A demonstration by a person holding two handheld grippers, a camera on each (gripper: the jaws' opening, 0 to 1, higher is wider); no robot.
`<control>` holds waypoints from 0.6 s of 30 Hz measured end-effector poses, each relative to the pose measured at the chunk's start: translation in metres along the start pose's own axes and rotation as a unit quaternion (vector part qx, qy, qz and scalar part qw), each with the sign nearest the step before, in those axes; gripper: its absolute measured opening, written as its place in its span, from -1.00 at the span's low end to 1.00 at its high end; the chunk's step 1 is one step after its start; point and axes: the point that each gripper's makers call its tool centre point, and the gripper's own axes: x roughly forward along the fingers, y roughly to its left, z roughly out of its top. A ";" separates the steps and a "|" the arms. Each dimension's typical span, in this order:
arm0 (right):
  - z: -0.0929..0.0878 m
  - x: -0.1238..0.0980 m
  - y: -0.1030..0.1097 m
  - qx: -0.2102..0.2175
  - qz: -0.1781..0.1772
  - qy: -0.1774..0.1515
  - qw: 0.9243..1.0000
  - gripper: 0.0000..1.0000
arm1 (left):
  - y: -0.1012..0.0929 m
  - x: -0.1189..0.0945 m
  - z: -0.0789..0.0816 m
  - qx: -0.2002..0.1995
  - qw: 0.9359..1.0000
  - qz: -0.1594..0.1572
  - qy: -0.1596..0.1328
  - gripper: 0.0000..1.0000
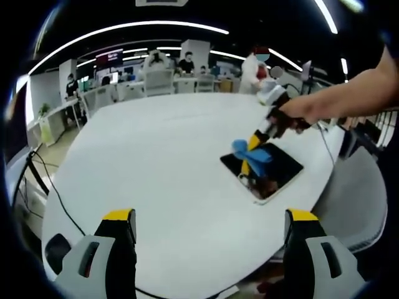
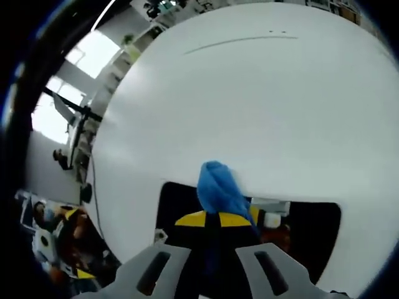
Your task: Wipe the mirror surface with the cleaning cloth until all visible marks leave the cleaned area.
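Observation:
A rectangular mirror [image 1: 274, 167] with a pale frame lies flat on the white table [image 1: 162, 162], right of centre in the left gripper view. My right gripper [image 1: 250, 156] comes in from the right in a person's hand and is shut on a blue cleaning cloth [image 1: 254, 152], pressing it on the mirror's far part. In the right gripper view the cloth [image 2: 219, 190] bunches between the yellow-tipped jaws of the right gripper [image 2: 215, 219], over the dark mirror [image 2: 312, 233]. My left gripper [image 1: 212, 218] hangs open above the table's near side, holding nothing.
The round white table has its edge [image 1: 68, 187] at the left, with a black cable [image 1: 47, 180] hanging over it. A grey chair [image 1: 358, 199] stands at the right. Desks, monitors and several people fill the office behind [image 1: 168, 68].

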 end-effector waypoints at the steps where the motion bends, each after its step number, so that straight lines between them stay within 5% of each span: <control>1: 0.001 0.003 0.005 -0.001 0.000 0.000 1.000 -1.00 | 0.001 0.000 0.000 0.001 1.000 0.000 0.001 0.99; 18: 0.018 0.033 0.045 -0.037 0.024 0.000 0.999 -1.00 | 0.001 -0.006 -0.012 -0.008 1.000 0.003 0.011 0.99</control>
